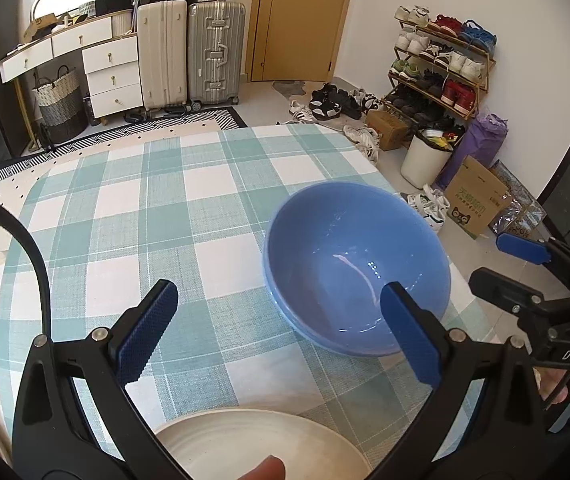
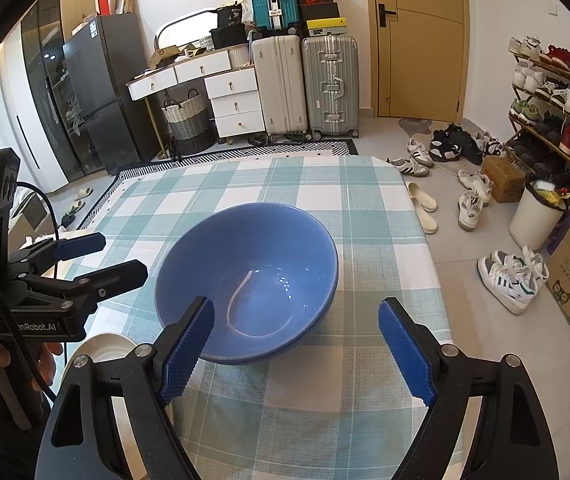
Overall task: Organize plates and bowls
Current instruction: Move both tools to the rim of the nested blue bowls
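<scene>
I see the glossy blue round bowl [image 2: 247, 280] sitting on the teal checked tablecloth [image 2: 345, 208] just ahead of my right claw [image 2: 295, 350], both claws spread wide and empty, the left claw [image 1: 277, 332] above the cream ceramic plate [image 1: 261, 444].

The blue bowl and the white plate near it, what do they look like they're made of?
Blue bowl: probably glazed ceramic, possibly melamine; its smooth inside is glossy, with bright window glints. A second rim line underneath suggests two nested bowls.
White plate: likely ceramic with a duller, satin finish; faint concentric rings show on its off-white surface, with little glare.
Both sit on a woven-looking checked tablecloth.
</scene>
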`<act>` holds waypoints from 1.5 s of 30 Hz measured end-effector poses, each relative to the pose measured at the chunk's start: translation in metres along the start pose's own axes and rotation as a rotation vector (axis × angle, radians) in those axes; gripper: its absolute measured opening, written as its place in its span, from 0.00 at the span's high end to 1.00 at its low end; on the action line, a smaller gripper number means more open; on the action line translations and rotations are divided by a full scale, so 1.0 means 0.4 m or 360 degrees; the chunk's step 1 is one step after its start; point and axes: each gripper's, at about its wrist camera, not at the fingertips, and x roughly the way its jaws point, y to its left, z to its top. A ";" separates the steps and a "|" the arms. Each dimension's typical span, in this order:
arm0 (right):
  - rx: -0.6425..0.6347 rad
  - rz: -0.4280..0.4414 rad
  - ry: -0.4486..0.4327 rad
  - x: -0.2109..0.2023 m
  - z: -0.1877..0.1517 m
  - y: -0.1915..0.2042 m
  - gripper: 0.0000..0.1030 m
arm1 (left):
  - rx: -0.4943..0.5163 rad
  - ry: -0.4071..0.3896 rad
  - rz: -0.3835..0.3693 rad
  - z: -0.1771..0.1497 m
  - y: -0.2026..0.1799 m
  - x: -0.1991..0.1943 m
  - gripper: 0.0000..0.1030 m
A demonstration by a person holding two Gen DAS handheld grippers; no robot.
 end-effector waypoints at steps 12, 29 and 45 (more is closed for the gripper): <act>0.0017 0.0055 0.0033 0.047 0.017 -0.031 0.09 | -0.0059 0.0037 0.0054 0.007 0.020 0.047 0.02; 0.0051 0.0050 0.0090 0.116 0.059 -0.045 0.03 | -0.0102 0.0056 0.0101 0.019 0.068 0.086 0.02; 0.0118 0.0016 0.0097 0.145 0.072 -0.068 0.01 | -0.0107 0.0077 0.0109 0.032 0.075 0.121 0.02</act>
